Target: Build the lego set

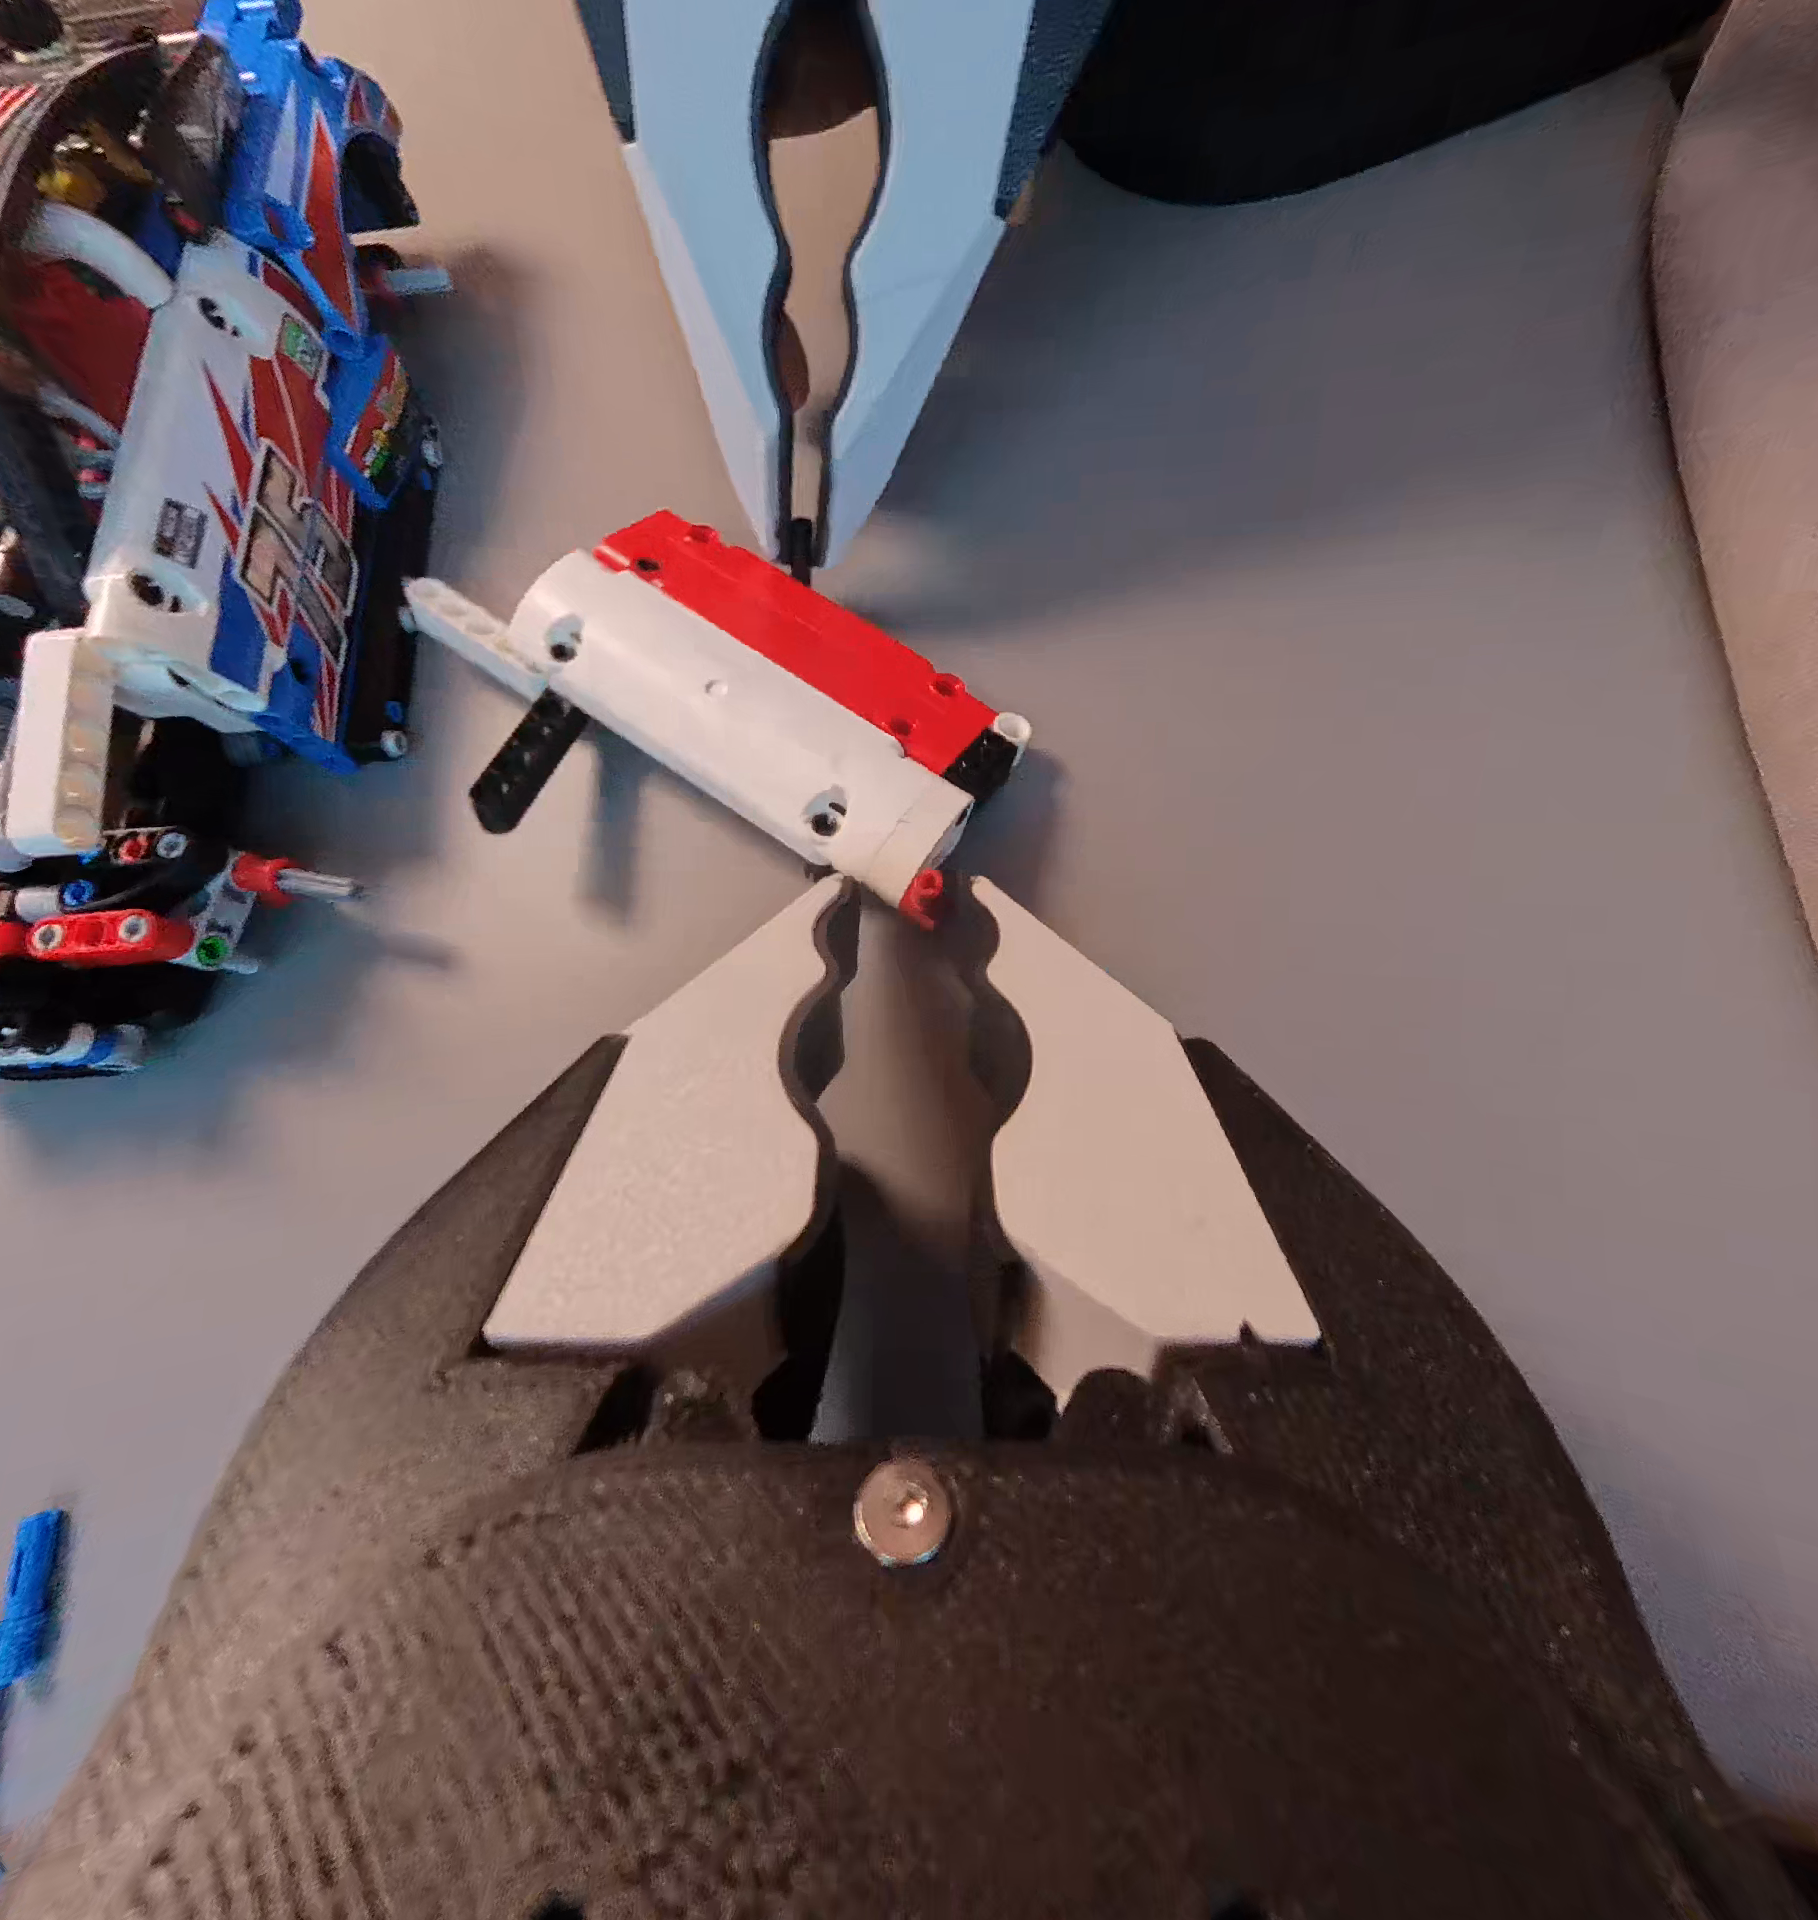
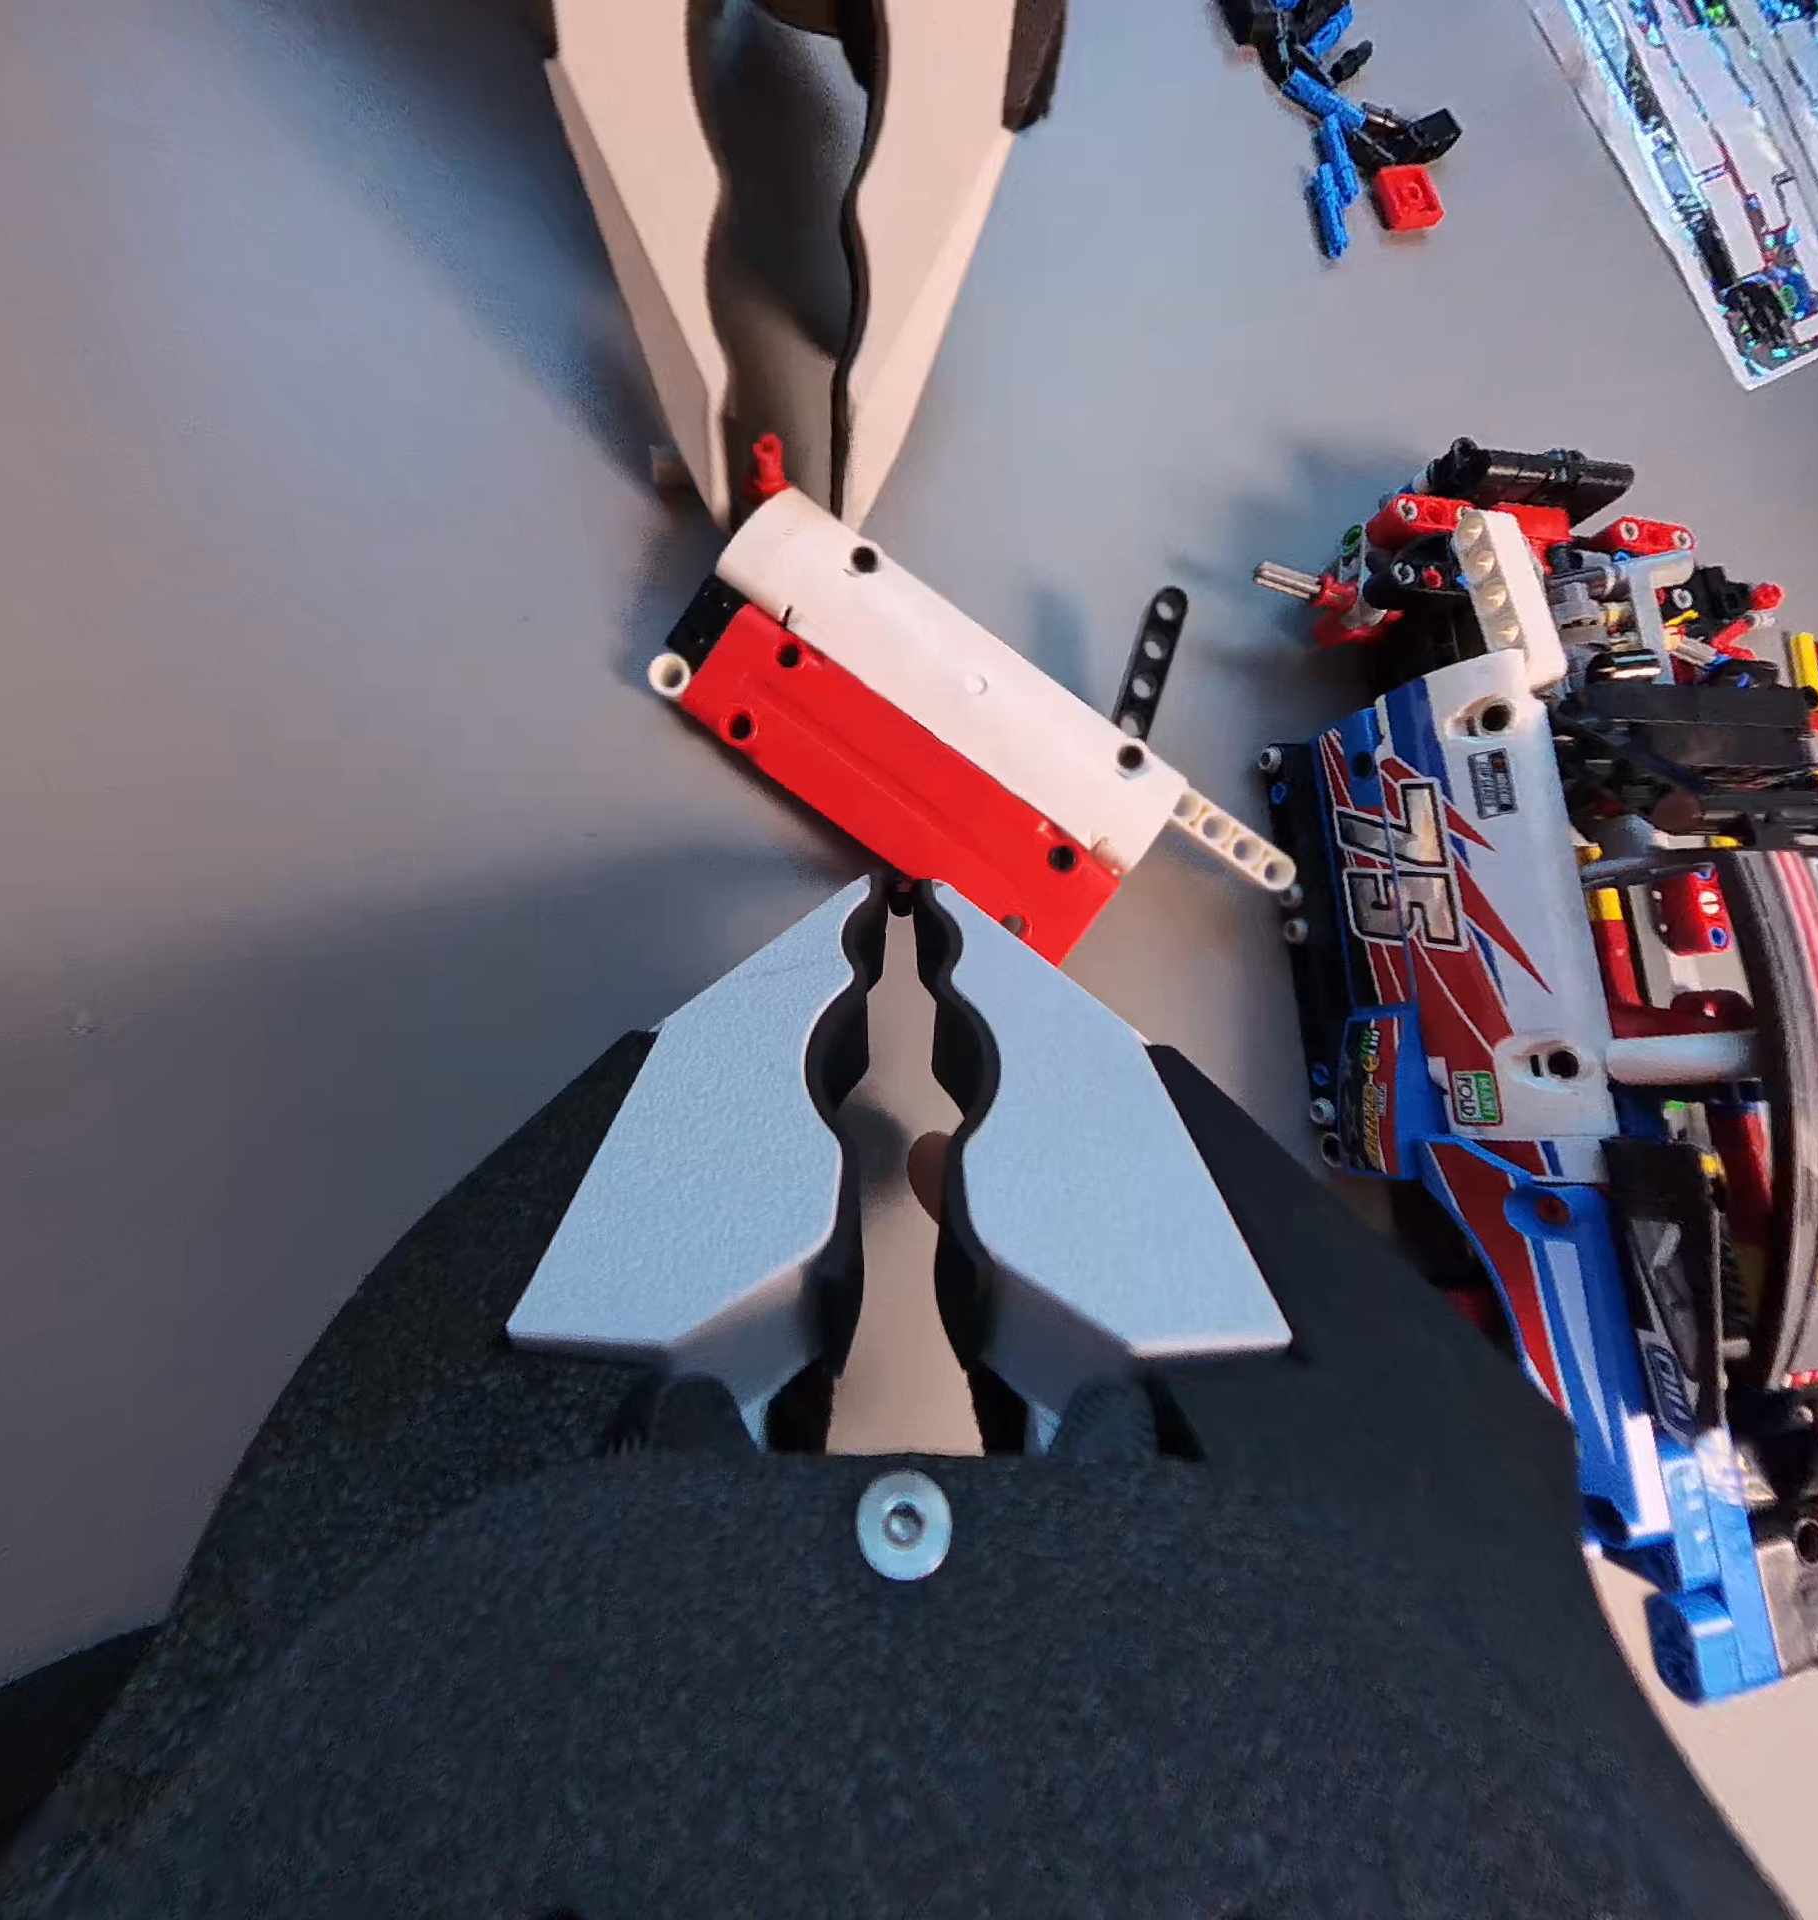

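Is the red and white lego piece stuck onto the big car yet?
No. The red and white piece lies apart from the car, with bare table between them.

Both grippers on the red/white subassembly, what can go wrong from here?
1. The right gripper pinches only a thin black pin at the red panel's edge; a pull may pop it out or let it slip.
2. The left gripper is open around a small red pin; the red-and-white subassembly could pivot on the table.
3. The white beam sticks out toward the truck model; a swing could knock it.
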